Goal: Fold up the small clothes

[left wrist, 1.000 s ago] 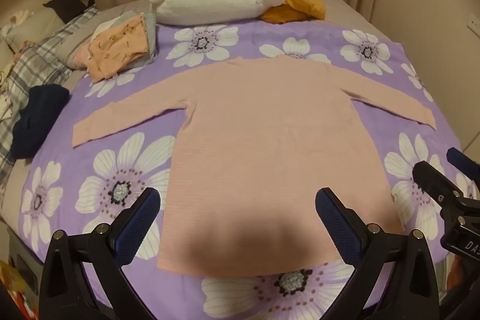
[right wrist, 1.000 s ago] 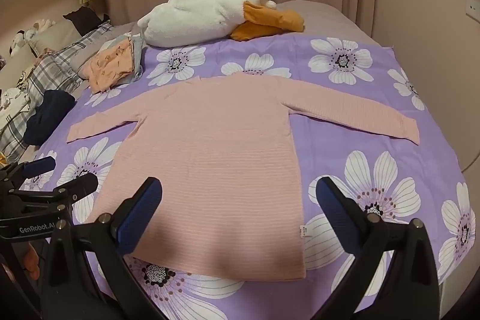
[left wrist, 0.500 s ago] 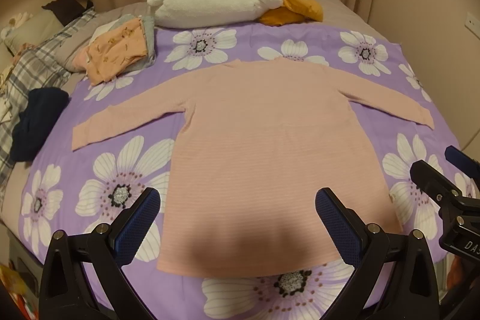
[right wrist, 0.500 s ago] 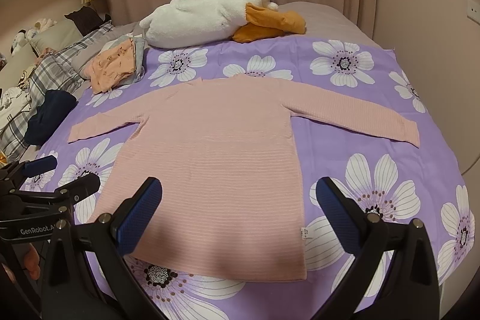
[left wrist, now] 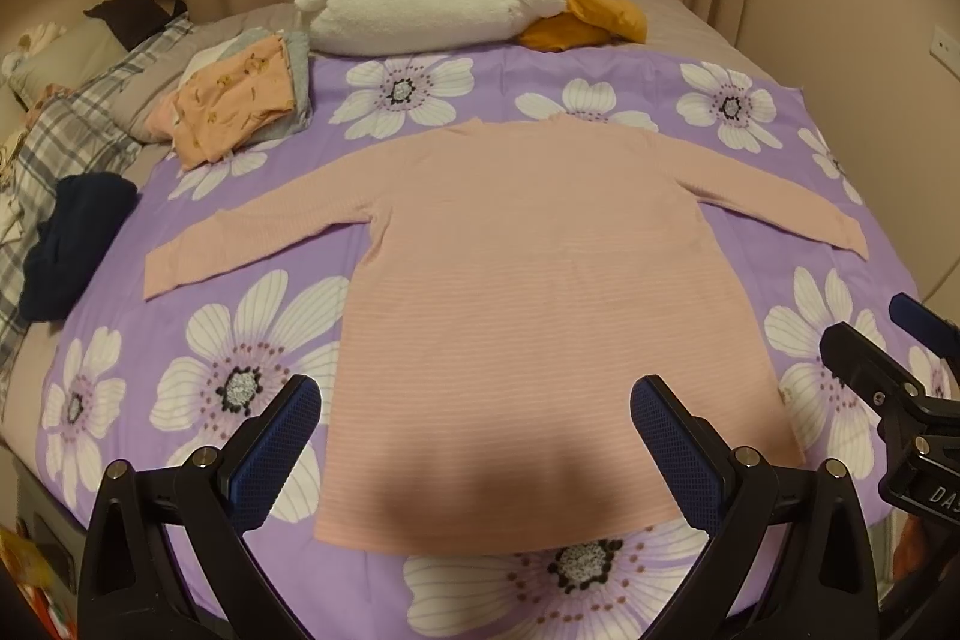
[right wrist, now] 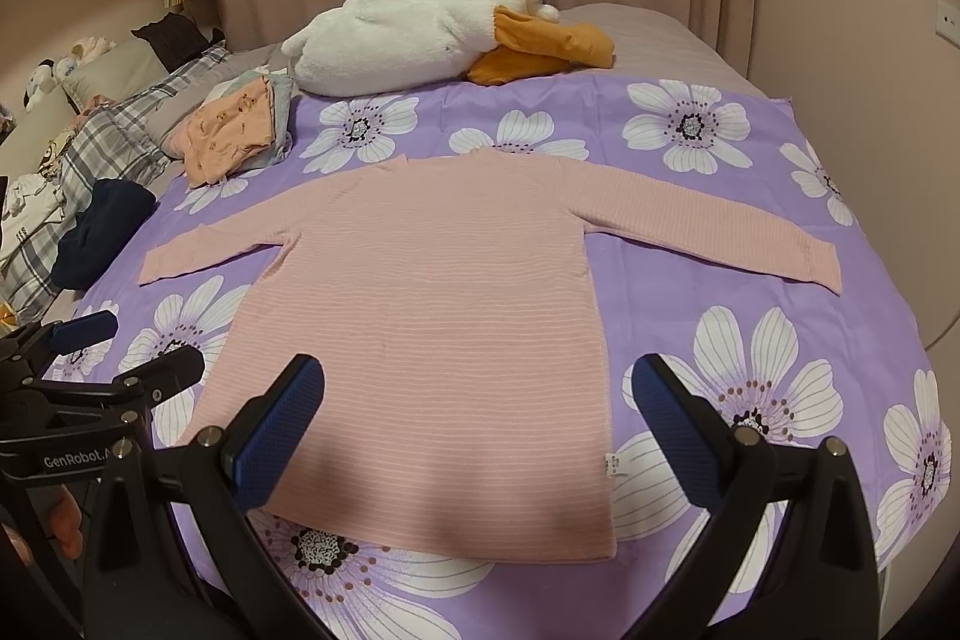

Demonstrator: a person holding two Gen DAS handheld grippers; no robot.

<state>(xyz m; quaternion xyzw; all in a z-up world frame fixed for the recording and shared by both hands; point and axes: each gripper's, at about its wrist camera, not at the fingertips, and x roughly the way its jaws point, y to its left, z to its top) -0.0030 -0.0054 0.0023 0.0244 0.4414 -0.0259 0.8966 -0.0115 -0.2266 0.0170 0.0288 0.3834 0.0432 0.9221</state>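
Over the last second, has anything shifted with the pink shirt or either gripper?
Almost nothing. Both views drifted very slightly, so the grippers barely moved. The pink striped long-sleeved shirt lies flat on the purple floral sheet as before, sleeves spread, unfolded. The left gripper and right gripper remain open, holding nothing. The folded orange clothes pile is unchanged.

Pink top [left wrist: 540, 316] flat on floral sheet [left wrist: 198, 340]

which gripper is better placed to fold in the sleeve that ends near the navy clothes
Left, probably. The left gripper hangs open over the shirt's hem on that sleeve's side; the right gripper, also open, sits toward the other sleeve and would need to cross the shirt.
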